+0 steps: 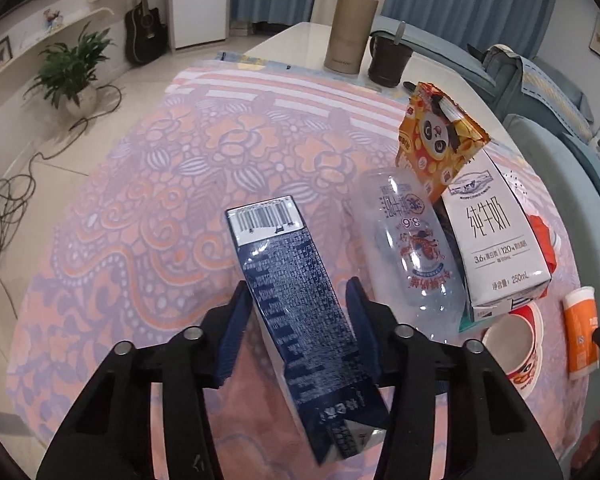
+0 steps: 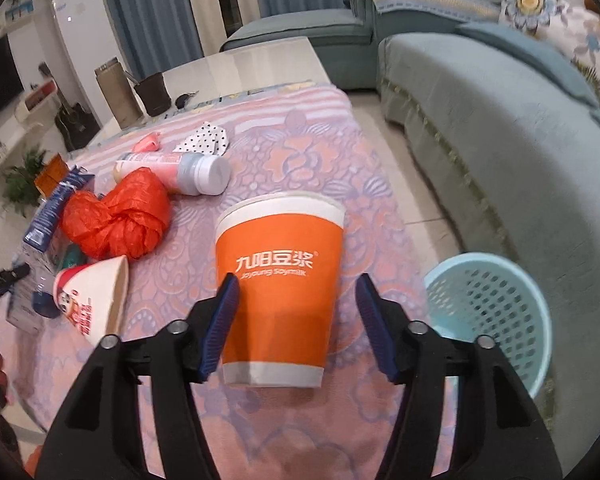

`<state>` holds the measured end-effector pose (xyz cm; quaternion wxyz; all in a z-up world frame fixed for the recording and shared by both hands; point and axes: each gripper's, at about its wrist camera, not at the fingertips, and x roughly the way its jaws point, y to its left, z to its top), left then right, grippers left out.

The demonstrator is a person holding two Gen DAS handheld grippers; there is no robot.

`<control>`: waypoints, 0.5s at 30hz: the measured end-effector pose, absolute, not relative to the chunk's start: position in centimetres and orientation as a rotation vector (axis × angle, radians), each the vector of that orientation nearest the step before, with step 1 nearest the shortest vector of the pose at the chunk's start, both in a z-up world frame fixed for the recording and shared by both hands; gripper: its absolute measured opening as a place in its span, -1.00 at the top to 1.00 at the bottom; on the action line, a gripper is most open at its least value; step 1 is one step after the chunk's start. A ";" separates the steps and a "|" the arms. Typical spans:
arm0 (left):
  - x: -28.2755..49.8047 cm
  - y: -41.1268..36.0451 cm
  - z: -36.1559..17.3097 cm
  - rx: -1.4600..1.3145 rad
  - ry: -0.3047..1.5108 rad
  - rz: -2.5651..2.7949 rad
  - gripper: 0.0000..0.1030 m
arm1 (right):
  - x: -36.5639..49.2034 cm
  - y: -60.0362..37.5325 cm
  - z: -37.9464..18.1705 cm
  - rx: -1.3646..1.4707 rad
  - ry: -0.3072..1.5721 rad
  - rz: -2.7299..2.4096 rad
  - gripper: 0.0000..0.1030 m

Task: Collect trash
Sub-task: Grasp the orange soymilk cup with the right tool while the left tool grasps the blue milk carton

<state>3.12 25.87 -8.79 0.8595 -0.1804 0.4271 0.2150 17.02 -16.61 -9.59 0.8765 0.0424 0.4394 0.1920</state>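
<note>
In the left wrist view my left gripper (image 1: 298,288) is shut on a dark blue carton (image 1: 296,272), its pads pressed on both long sides. Right of it lie a clear plastic bottle (image 1: 414,248), a white milk carton (image 1: 496,236) and an orange panda snack box (image 1: 440,140). In the right wrist view my right gripper (image 2: 296,284) is open around an upright orange soymilk cup (image 2: 278,292); the left pad touches or nearly touches it, the right pad stands apart. The cup also shows in the left wrist view (image 1: 580,332).
A light blue mesh basket (image 2: 488,312) stands on the floor right of the table. A red plastic bag (image 2: 118,216), a tipped paper bowl (image 2: 94,296), a lying bottle (image 2: 180,172) and a dotted wrapper (image 2: 206,140) lie on the cloth. A thermos (image 1: 350,28) and mug (image 1: 388,60) stand far back.
</note>
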 end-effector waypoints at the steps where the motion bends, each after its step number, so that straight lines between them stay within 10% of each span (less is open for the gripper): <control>1: 3.0 25.5 -8.7 -0.372 0.897 0.449 0.19 | 17.4 -16.7 -10.0 0.118 0.937 0.414 -0.26; 15: 1.0 25.1 -8.4 -0.395 0.857 0.318 0.41 | 16.4 -13.5 -10.5 0.129 0.939 0.474 -0.18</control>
